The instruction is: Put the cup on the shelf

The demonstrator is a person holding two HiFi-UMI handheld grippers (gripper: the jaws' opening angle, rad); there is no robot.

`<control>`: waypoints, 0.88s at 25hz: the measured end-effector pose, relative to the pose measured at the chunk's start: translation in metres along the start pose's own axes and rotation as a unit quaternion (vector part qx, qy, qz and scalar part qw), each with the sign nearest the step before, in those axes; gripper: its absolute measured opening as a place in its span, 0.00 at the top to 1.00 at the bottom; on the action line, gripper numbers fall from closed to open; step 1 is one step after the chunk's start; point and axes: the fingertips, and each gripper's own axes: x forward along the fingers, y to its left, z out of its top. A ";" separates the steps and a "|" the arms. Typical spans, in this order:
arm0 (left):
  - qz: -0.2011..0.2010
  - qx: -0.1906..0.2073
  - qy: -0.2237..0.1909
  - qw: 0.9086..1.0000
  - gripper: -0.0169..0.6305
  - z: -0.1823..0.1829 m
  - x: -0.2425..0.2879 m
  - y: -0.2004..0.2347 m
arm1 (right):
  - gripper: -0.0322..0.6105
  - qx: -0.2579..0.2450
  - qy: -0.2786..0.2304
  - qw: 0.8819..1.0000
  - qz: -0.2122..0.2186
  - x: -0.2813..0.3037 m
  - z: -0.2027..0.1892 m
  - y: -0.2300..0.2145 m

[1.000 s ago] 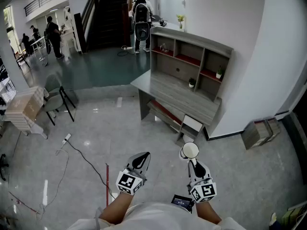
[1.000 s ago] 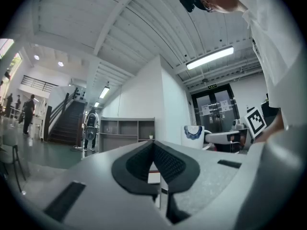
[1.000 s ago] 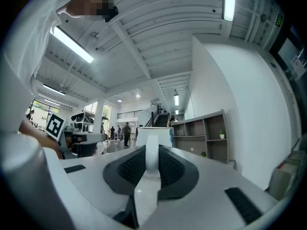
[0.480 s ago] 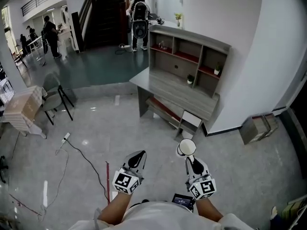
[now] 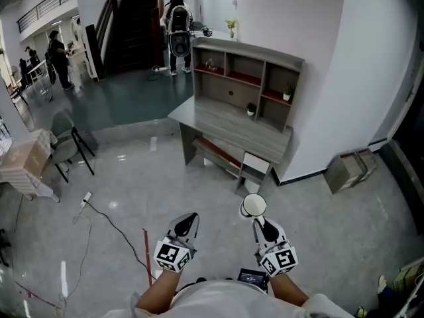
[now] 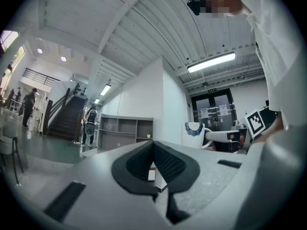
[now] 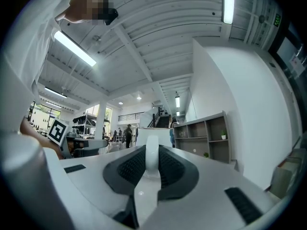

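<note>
A white cup (image 5: 253, 206) hangs by its handle from my right gripper (image 5: 260, 221), which is shut on it, low in the head view above the tiled floor. In the right gripper view the white handle (image 7: 151, 158) sits between the dark pads. My left gripper (image 5: 189, 218) is beside it to the left, shut, with nothing in it; its view shows the cup (image 6: 194, 132) off to the right. The grey shelf unit (image 5: 246, 78) with open compartments stands over a desk against the white wall, well ahead of both grippers.
Small potted plants (image 5: 251, 108) sit in the shelf compartments and a white panel (image 5: 252, 166) leans under the desk. A cardboard box (image 5: 348, 170) lies right of it. A chair (image 5: 68, 145), stacked boxes (image 5: 23, 165) and a floor cable (image 5: 109, 216) are left. People (image 5: 177, 25) stand by the stairs.
The whole view has shifted: the shelf unit now sits further left and a little lower in the picture. Both grippers and the held cup keep the same pose, drifting slightly left.
</note>
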 end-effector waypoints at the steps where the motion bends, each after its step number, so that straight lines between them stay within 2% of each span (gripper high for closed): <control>1: -0.001 -0.001 0.000 1.000 0.96 0.000 0.001 -0.001 | 0.83 0.001 -0.001 1.000 -0.001 -0.001 0.001 -0.001; 7: -0.004 -0.004 0.005 1.000 0.96 -0.006 0.001 -0.008 | 0.83 -0.005 -0.015 1.000 -0.006 -0.012 0.003 -0.003; 13: 0.001 0.000 0.007 1.000 0.96 -0.008 0.002 -0.009 | 0.83 -0.005 -0.009 1.000 -0.010 -0.012 0.001 -0.008; 19: 0.036 0.045 0.023 0.998 0.96 -0.007 0.004 -0.009 | 0.83 -0.010 0.002 0.999 -0.035 -0.012 -0.003 -0.021; 22: 0.055 0.053 0.028 0.997 0.96 -0.008 0.005 -0.007 | 0.83 -0.009 0.008 0.999 -0.042 -0.014 -0.006 -0.028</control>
